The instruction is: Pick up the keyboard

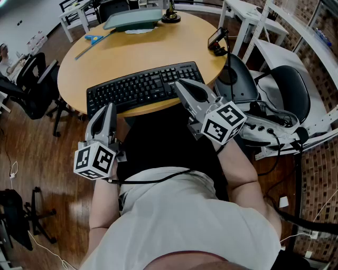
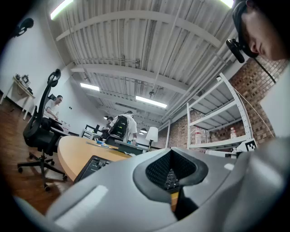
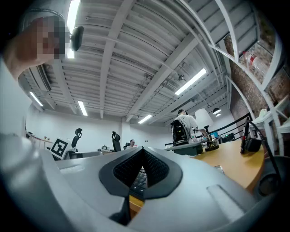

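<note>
A black keyboard (image 1: 138, 88) lies along the near edge of the round wooden table (image 1: 158, 50). My left gripper (image 1: 109, 109) hangs just in front of the table edge, below the keyboard's left end, jaws shut with nothing in them. My right gripper (image 1: 179, 85) is also shut and empty, its tip over the keyboard's near right part; whether it touches is unclear. In the left gripper view the closed left gripper (image 2: 172, 150) points at the keyboard (image 2: 93, 165). In the right gripper view the right gripper (image 3: 142, 150) shows keyboard keys (image 3: 139, 179) through the notch between its pads.
At the table's far side sit a grey-green tray (image 1: 132, 20), a lamp base (image 1: 170, 16) and a blue tool (image 1: 95, 38). A dark device on a stand (image 1: 217, 40) sits at the right edge. Office chairs stand to the right (image 1: 288, 87) and left (image 1: 33, 84).
</note>
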`<state>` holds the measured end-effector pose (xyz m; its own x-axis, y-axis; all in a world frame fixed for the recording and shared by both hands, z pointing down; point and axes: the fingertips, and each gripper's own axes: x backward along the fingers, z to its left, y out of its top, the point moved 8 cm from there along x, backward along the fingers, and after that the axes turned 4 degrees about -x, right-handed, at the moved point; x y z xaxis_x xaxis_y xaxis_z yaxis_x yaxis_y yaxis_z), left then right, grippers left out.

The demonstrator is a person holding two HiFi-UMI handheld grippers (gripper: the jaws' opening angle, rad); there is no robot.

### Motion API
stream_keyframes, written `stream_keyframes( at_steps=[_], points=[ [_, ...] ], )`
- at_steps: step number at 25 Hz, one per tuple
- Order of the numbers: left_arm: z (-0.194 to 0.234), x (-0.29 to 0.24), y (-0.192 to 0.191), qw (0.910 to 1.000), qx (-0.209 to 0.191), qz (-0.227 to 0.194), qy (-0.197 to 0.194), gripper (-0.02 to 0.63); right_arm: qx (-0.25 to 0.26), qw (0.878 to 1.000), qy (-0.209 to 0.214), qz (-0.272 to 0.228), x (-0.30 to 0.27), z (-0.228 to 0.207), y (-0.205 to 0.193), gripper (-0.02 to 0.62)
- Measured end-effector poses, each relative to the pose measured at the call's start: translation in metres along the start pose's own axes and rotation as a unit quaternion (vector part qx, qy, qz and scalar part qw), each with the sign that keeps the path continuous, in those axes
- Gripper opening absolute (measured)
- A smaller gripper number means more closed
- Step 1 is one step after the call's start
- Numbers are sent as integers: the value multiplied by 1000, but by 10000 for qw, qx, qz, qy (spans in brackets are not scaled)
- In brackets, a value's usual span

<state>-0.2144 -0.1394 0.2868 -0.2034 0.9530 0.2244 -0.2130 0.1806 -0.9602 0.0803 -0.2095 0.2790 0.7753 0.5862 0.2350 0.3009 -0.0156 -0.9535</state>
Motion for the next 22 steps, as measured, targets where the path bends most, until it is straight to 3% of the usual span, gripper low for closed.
stream_keyframes(
  at_steps=[6, 10, 13, 17, 22],
  points=[
    [5, 3, 0, 9997, 205, -73, 93, 314, -9, 10000, -18, 18, 0, -1, 0, 0],
    [30, 13, -9, 9949, 745, -209, 651, 318, -30, 10000, -8, 23, -1, -3, -3, 0],
    [58, 17, -26, 9811, 1448, -439, 1204, 319, -54, 10000, -45, -33, -1, -10, -2, 0],
    [86, 49, -36, 9548, 2054, -455, 2100, 340, -135, 9999, -6, 17, -1, -6, 0, 0],
    [113, 53, -59, 9228, 3083, -205, 2302, 404, -126, 9999, -23, -22, -2, -2, 1, 0]
  ],
)
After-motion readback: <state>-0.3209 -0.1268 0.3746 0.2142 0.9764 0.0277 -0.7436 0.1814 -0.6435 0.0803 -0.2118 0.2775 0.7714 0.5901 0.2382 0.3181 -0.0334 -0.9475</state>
